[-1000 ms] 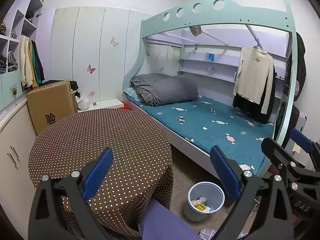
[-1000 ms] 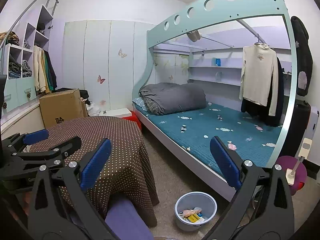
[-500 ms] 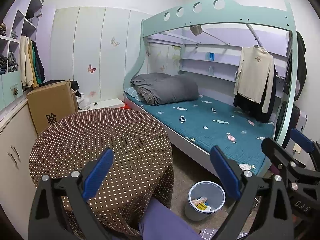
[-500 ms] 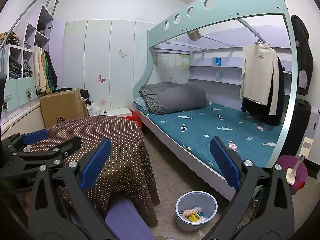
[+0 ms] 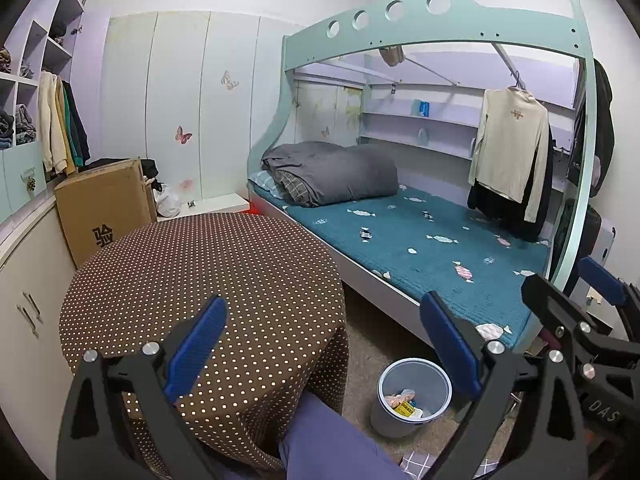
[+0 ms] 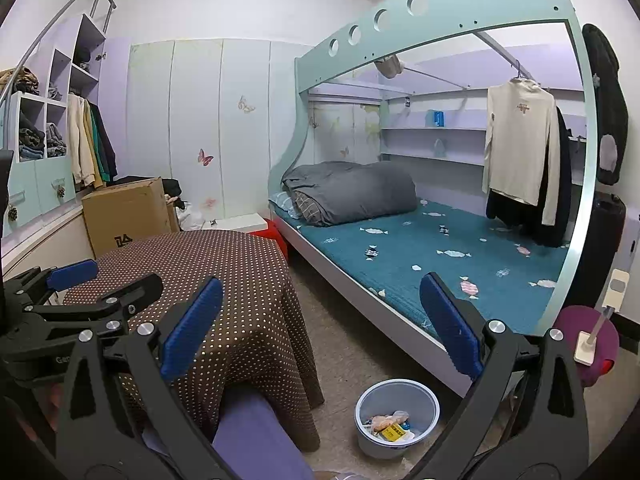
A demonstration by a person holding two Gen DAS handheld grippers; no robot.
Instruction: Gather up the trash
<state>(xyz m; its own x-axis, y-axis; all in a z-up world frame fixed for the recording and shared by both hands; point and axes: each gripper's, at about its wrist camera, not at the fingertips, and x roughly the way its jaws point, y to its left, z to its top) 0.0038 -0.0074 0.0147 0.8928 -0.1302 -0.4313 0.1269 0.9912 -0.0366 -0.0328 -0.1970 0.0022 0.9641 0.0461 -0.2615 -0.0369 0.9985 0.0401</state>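
Blue-padded fingers of the left hand-held gripper [image 5: 322, 344] stand wide apart with nothing between them, hovering over the near edge of the round tabletop [image 5: 200, 280] draped in brown cloth with white dots. The right hand-held gripper [image 6: 320, 330] is likewise spread wide and empty, held above the floor between the tabletop and the bed. The task's trash lies in a small grey-white plastic waste bin [image 6: 396, 416] on the floor, near the bed's white side rail: crumpled wrappers and a yellow packet [image 6: 394, 432] show inside. The bin stands right of the hanging cloth, apart from it. A teal bed mattress [image 5: 420, 248] with candy print sits to the right, a folded grey quilt [image 5: 336, 178] at its far end. A brown cardboard box [image 5: 104, 208] stands far left
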